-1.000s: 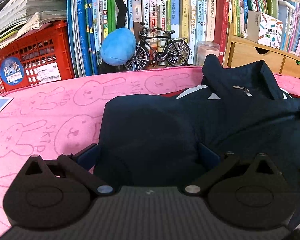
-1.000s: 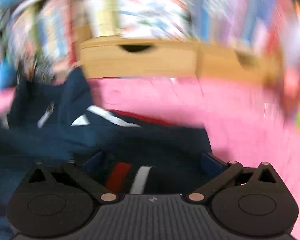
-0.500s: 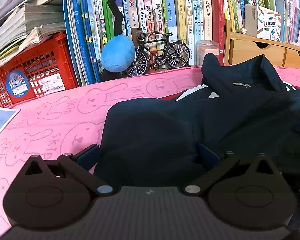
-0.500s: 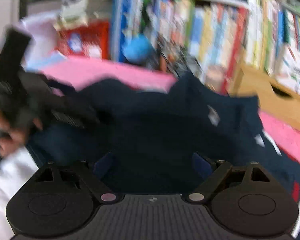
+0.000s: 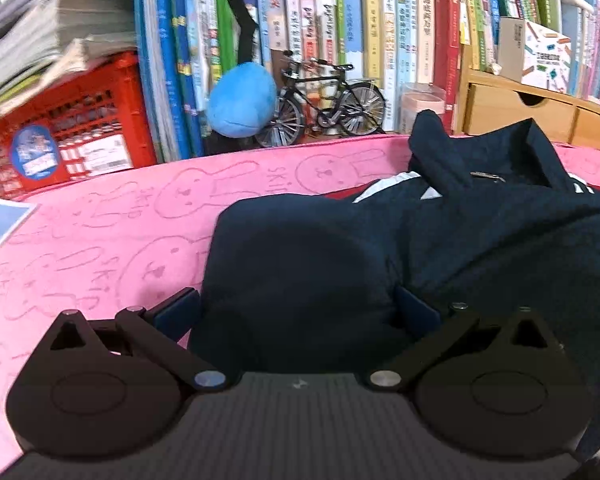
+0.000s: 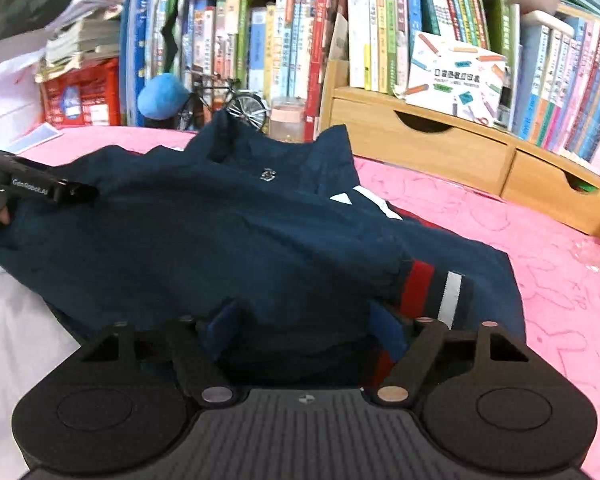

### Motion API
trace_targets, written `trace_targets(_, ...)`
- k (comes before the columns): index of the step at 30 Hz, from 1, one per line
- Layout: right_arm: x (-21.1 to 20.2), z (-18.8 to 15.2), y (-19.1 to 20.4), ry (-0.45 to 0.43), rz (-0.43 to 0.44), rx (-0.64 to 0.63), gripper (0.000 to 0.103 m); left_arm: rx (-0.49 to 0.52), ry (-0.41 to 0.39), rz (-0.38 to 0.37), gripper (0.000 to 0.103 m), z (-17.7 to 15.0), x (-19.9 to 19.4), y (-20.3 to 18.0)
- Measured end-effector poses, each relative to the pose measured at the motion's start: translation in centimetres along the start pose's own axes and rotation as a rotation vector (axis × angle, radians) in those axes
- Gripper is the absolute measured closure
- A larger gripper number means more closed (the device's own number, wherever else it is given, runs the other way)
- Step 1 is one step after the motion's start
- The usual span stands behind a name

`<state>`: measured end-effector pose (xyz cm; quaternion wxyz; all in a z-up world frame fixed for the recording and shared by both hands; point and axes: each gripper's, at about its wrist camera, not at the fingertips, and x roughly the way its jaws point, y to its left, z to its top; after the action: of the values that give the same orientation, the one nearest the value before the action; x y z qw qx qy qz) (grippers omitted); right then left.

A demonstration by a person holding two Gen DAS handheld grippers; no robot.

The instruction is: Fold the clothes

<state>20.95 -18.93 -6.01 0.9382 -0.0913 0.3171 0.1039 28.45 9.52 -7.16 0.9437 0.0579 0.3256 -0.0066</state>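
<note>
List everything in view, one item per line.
jacket: one, navy with red and white stripes, spread on the towel
towel: one, pink with rabbit outlines, under the jacket
crate: one, red, back left
books: many, mixed colours, upright along the back
paper stack: one, pale, on the crate
plush: one, blue, by the books
bicycle model: one, black, right of the plush
drawer unit: one, wooden, back right
box: one, white, on the drawer unit
left gripper: fingers open, jacket between them
right gripper: fingers open, jacket between them
</note>
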Motion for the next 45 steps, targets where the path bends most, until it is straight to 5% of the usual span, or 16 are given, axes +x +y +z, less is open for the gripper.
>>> trace_targets(5,-6.9,-1.7,2.7,-0.094,-0.018,-0.084,0.003,0.107,-0.092,0.054,0.000,-1.3,-7.2,-1.9)
trace_targets(11,-16.2,-8.7,4.4,-0.165,-0.013,-0.035,0.000,0.102,-0.215,0.013,0.000,-8.2,-19.9,-1.2)
trace_targets(18,-23.1,-16.9,5.9,-0.151,0.004,0.215,0.000,0.006,-0.068,0.084,0.000,-16.5,-26.8,-4.7)
trace_targets(21,-25.6,-19.5,7.6,-0.162,-0.018,0.211,0.000,-0.048,-0.050,0.070,0.000,-19.5,-29.0,-6.8)
trace_targets(29,-26.2,-23.4,9.6,-0.030,-0.039,0.087,0.000,0.030,0.003,0.131,0.000,-23.2,-29.5,-7.5)
trace_targets(35,-25.0,-25.5,8.4,0.022,-0.010,0.214,0.000,-0.047,0.078,0.097,0.000,-24.3,-28.3,-6.5)
trace_targets(45,-21.4,-26.8,10.1,0.076,-0.024,0.157,0.000,-0.102,0.174,0.084,0.000,-25.7,-26.9,-6.0)
